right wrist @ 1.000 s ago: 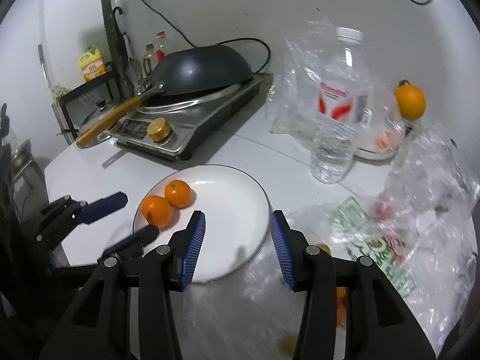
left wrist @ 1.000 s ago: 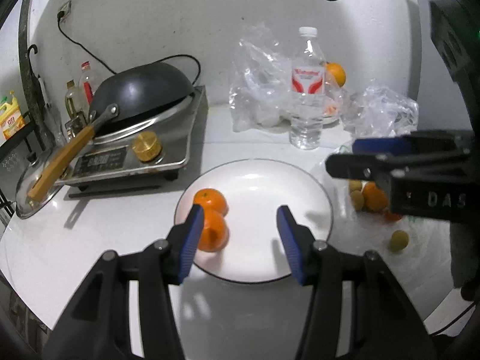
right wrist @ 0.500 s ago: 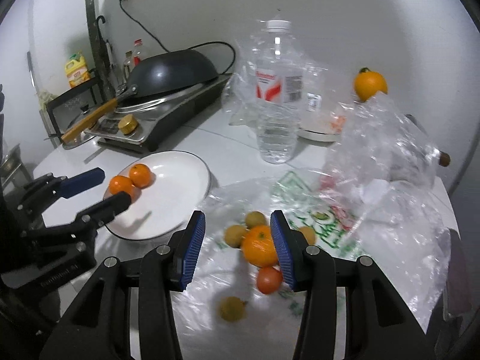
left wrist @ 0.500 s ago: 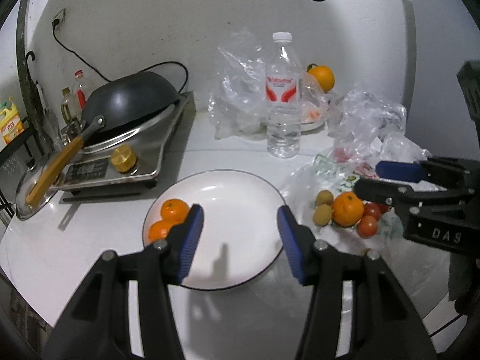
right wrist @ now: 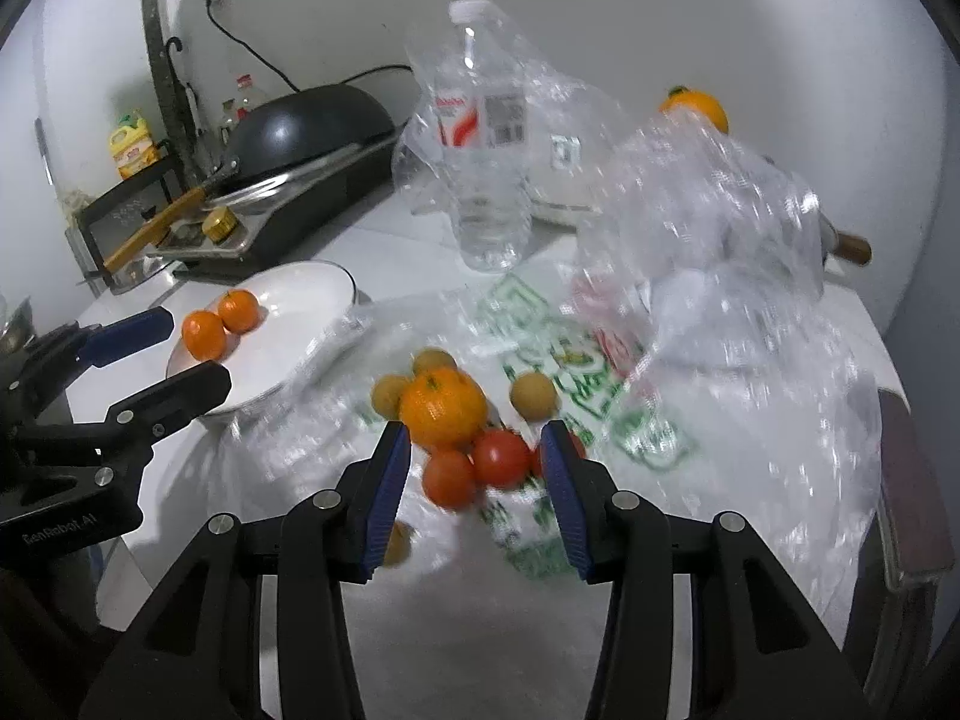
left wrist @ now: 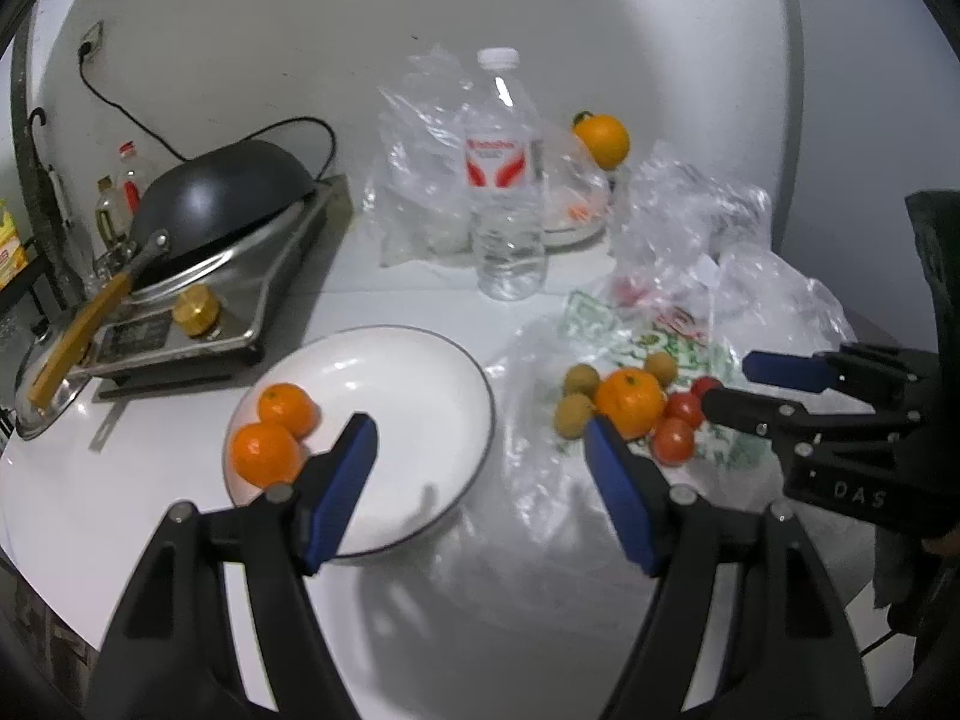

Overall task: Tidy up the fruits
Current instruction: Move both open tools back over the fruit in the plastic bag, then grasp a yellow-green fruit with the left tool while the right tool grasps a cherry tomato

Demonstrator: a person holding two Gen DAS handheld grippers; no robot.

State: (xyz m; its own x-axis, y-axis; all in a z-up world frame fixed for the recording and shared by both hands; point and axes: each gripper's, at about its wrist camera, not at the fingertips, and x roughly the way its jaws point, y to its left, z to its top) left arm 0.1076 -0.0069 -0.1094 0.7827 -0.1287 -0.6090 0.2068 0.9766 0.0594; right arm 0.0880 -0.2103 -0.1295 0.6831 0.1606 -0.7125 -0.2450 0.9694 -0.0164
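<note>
"DAS" in pale letters on right gripper [left wrist: 729, 387] body; "GenRobot.AI" on left gripper [right wrist: 180, 354] body. Bottle and bag print unreadable.

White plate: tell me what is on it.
The plate holds two oranges touching at its left edge, and nothing else shows on it. The left claw, jaws opening and empty, hides part of its near rim.

Left wrist view: close above the table, angled down past its own fingers toward the white plate [left wrist: 420, 354]. Right wrist view: equally close, angled down over the fruit pile [right wrist: 444, 405]. Shared: plate, fruit pile, water bottle [left wrist: 507, 192], stove [left wrist: 240, 300].
</note>
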